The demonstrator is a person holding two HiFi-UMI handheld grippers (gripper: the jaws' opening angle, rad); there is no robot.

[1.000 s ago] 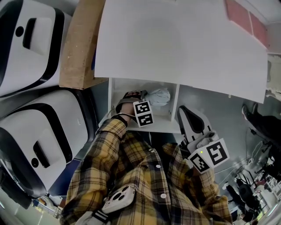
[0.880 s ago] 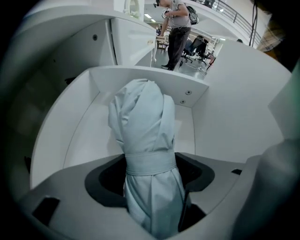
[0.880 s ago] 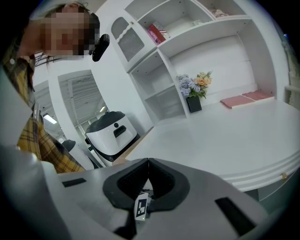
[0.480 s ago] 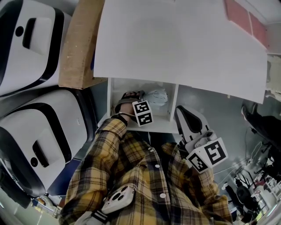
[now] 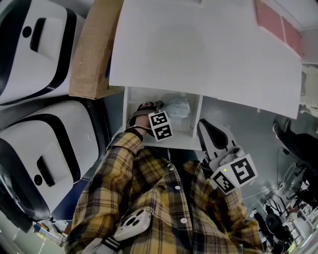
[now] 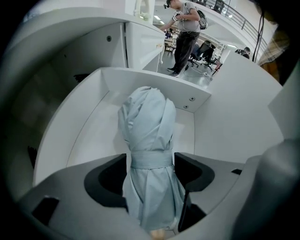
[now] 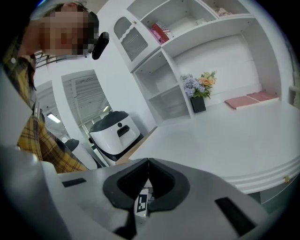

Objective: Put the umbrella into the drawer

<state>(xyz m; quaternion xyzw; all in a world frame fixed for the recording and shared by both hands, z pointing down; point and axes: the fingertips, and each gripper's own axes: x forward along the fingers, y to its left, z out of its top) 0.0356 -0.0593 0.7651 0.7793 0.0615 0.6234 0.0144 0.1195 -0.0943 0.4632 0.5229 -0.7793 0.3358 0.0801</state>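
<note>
Clamping the folded pale-blue umbrella (image 6: 146, 136) at its strap, the left gripper (image 6: 151, 164) held it inside the open white drawer (image 6: 89, 122), long axis pointing straight ahead at the back wall. The right gripper (image 7: 147, 177), jaws pressed together on nothing, hung farther off, outside the drawer. The umbrella had barely moved from a second earlier.

Site type: research lab/office w/ mock home corner. Evidence noted: white shelving unit (image 7: 164, 101), flower vase (image 7: 199, 91), pink books (image 7: 246, 101); white desk (image 5: 198, 49) w/ drawer (image 6: 79, 136); lg white-and-black machines (image 5: 44, 154) parked alongside; open-plan floor w/ office chairs (image 6: 206, 49), standing person (image 6: 183, 28), upper-level railing (image 6: 234, 11) seen in bkgd.
</note>
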